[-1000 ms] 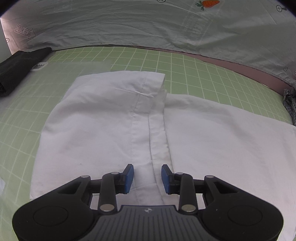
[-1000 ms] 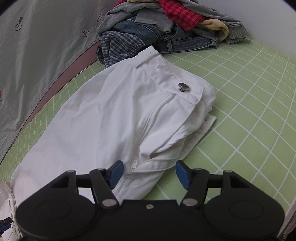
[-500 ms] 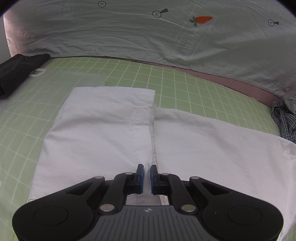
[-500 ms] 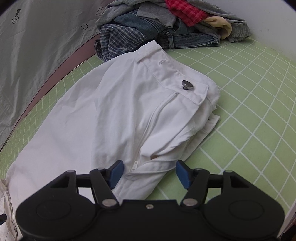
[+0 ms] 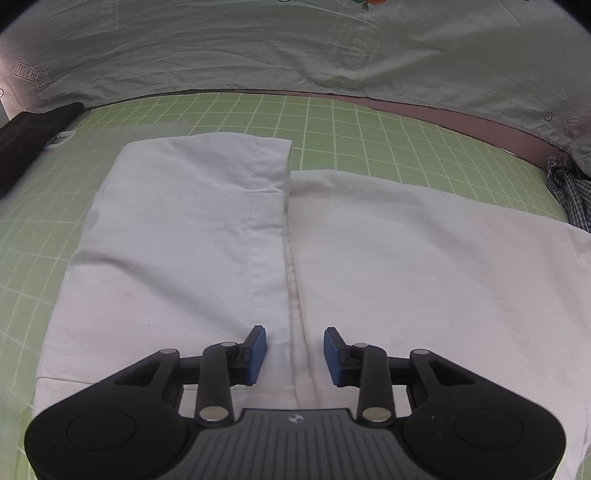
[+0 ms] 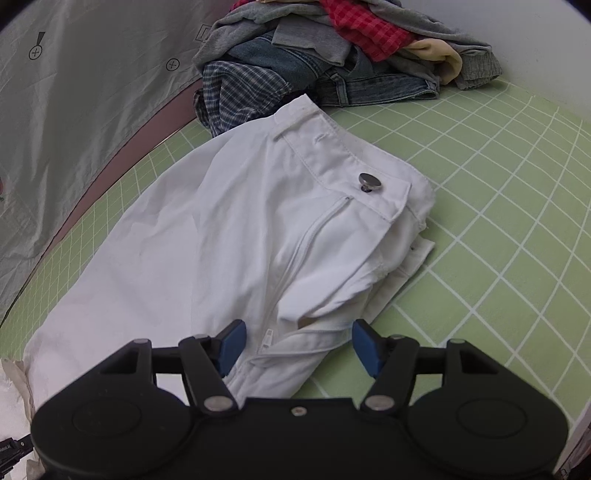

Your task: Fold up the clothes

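- White cotton trousers, smooth, flat on green gridded mat; cuff folded over.
- Left gripper w/ blue pads: jaws apart, empty, over cuff hem.
- Right gripper: jaws wide, empty, above zip; metal button at waistband.

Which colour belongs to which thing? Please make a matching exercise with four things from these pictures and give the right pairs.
Things:
1. trousers
2. mat
3. trouser button
4. checked cloth on top of the clothes pile

Colours:
A. red
B. white
C. silver metal
D. green with pale grid lines

Pairs: 1-B, 2-D, 3-C, 4-A
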A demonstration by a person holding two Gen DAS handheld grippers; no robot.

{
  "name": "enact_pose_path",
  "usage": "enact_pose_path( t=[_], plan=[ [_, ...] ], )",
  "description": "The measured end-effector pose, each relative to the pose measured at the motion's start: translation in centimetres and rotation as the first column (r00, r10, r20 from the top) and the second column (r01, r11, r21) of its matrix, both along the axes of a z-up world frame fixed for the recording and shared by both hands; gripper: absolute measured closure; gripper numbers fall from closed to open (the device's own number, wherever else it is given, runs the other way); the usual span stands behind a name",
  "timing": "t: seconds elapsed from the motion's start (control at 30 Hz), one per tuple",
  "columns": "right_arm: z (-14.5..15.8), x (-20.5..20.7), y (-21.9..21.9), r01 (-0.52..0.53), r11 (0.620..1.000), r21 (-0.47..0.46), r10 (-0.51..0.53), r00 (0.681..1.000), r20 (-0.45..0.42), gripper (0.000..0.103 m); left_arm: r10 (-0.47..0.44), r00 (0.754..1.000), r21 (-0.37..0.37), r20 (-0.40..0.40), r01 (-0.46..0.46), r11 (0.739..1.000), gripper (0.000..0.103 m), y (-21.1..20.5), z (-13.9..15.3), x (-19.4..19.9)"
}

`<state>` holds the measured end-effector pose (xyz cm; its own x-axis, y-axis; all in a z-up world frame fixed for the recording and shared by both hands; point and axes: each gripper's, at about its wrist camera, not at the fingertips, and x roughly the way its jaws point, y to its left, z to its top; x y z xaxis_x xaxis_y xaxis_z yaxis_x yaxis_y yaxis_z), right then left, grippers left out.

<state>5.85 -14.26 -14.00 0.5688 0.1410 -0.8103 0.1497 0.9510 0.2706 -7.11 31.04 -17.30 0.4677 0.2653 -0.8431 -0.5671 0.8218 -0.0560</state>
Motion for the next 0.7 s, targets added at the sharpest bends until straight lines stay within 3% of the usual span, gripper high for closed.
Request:
enact_pose_path(
  t=[0.1,0.3,0.47,0.7],
  plan=[
    [0.7,-0.3,-0.9,0.040,0.999,-0.023,-0.039,0.998,0.039,0.022,-0.002,1.000,0.004,-0.015,0.003,1.000,0.049,-0.4,-0.1,0.6],
    [-1.3,0.6,-2.9,0.136,0.991,0.009,-0.136,0.991,0.015,0.019,-0.008,0.999,0.013,-0.046,0.008,1.000,0.034,-1.1,-0.3,1.6],
    [-3.5,2.1,-3.9,0.167,0.978,0.124,-0.163,0.986,-0.042,0.019,-0.005,0.999,0.016,-0.054,0.006,1.000,0.032,-1.3,-0.3,1.7],
    [-3.8,3.3,-4.1,0.162,0.975,0.150,-0.165,0.986,0.011,0.011,0.017,0.999,-0.002,-0.049,-0.017,1.000,0.029,-1.2,-0.3,1.7]
  ],
)
